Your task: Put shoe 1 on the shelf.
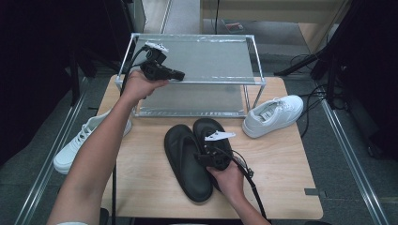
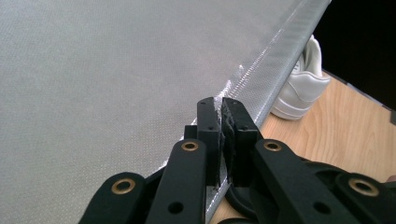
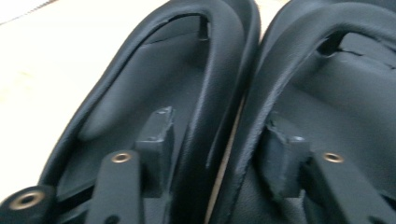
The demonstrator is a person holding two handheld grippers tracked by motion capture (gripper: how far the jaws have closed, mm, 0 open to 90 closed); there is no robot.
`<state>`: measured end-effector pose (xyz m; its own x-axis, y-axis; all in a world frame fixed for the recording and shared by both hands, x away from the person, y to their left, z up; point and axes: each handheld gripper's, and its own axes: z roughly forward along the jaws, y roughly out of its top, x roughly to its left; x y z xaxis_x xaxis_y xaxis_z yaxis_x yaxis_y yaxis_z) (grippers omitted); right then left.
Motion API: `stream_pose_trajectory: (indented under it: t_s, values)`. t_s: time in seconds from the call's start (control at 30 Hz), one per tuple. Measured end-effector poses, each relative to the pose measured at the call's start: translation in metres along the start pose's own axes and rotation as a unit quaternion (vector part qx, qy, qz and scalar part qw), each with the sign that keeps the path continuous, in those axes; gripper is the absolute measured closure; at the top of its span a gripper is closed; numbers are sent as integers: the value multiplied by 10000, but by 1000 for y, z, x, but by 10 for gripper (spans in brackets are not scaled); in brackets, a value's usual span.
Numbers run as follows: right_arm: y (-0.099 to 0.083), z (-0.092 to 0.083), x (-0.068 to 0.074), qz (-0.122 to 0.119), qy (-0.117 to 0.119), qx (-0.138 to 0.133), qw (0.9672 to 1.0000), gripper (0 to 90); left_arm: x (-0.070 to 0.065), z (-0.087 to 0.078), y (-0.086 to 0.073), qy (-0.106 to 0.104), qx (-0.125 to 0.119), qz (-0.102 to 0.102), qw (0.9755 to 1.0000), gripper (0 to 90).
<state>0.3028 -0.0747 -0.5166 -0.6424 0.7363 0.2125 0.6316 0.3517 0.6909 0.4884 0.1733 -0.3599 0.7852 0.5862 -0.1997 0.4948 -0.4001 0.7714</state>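
We find the right gripper (image 1: 211, 157) with jaws apart, straddling the adjoining rims of the black sandals (image 1: 190, 159) near the table's (image 1: 281, 178) front edge. The left gripper (image 1: 174, 74) is clamped on the rack's (image 1: 253, 61) front rail. Risk: the thin rims slipping free when pinched.

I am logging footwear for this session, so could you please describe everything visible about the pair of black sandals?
The black sandals are a matt, rubbery-looking thong pair, lying side by side, soles down, touching along their inner edges near the wooden table's middle, toes towards the rack. Each has a thick strap. The right gripper straddles the two adjoining inner edges, one jaw inside each sandal.
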Motion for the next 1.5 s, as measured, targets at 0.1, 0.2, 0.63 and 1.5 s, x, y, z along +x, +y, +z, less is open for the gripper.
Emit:
stream_pose_trajectory:
  t_s: [0.1,0.2,0.63,1.5]
  values:
    - [0,0,-1,79,4,-6,10000,568,-3,0,0,89,29,23,10000,870]
    - [0,0,-1,125,20,2,9999,609,-3,0,0,91,21,-7,10000,876]
    - [4,-4,-8,504,-39,68,9987,761,-4,0,0,119,22,-56,9999,873]
    - [76,17,-38,430,-119,-416,9981,764,-2,0,1,86,56,-173,9998,870]
